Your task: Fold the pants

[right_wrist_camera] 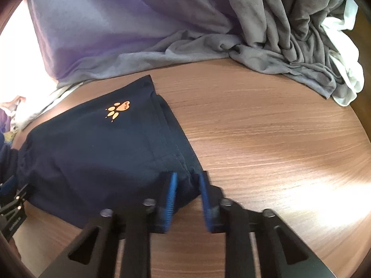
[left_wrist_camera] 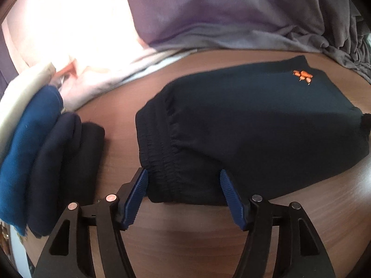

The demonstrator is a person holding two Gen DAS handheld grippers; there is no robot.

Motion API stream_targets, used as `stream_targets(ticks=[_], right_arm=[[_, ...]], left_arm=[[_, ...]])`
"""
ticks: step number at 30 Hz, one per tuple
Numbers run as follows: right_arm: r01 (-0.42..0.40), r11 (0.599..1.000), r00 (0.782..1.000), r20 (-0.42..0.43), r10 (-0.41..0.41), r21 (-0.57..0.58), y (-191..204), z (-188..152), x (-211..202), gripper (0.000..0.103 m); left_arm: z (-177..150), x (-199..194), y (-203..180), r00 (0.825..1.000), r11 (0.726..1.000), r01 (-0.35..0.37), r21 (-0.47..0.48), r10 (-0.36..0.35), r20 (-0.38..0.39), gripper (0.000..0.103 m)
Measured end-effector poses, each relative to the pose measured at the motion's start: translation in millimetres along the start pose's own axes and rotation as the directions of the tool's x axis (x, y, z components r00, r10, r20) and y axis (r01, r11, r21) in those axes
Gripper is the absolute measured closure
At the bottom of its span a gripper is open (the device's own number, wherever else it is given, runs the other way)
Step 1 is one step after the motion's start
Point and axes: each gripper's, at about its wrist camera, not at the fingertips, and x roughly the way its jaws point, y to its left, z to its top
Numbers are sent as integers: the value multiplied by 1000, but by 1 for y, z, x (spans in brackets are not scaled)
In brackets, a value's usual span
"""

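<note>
Wooden table (right_wrist_camera: 266,127), loose laundry heaped along the far edge. Dark pants (left_wrist_camera: 243,120) folded compact at centre. Left gripper (left_wrist_camera: 183,180) spread wide around the waistband corner, right gripper (right_wrist_camera: 188,183) narrowed on the opposite corner, apparently pinching, likely for lifting evenly.

Orange paw-print logo (right_wrist_camera: 117,111) printed on the dark navy pants (right_wrist_camera: 92,157); small lettering inside the pad, too blurred to read. Same logo shows in the left wrist view, blurred. White print on a black clamp (right_wrist_camera: 10,220) at left edge, illegible.
</note>
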Motion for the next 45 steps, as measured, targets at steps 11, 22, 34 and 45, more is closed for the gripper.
stream_targets(ticks=[11, 22, 34, 45], right_arm=[[86, 996, 996, 22, -86, -9, -6, -14, -7, 96], [54, 995, 990, 122, -63, 79, -3, -20, -30, 57], [42, 973, 989, 131, -74, 228, -7, -32, -39, 57], [76, 937, 985, 121, -124, 341, -9, -34, -31, 57]], left_arm=[[-5, 1, -2, 1000, 1000, -3, 11, 3, 3, 36], [16, -39, 7, 986, 998, -32, 54, 23, 162, 31], [102, -35, -58, 824, 818, 347, 459, -500, 268, 31], [171, 19, -130, 750, 555, 544, 629, -658, -68, 62]])
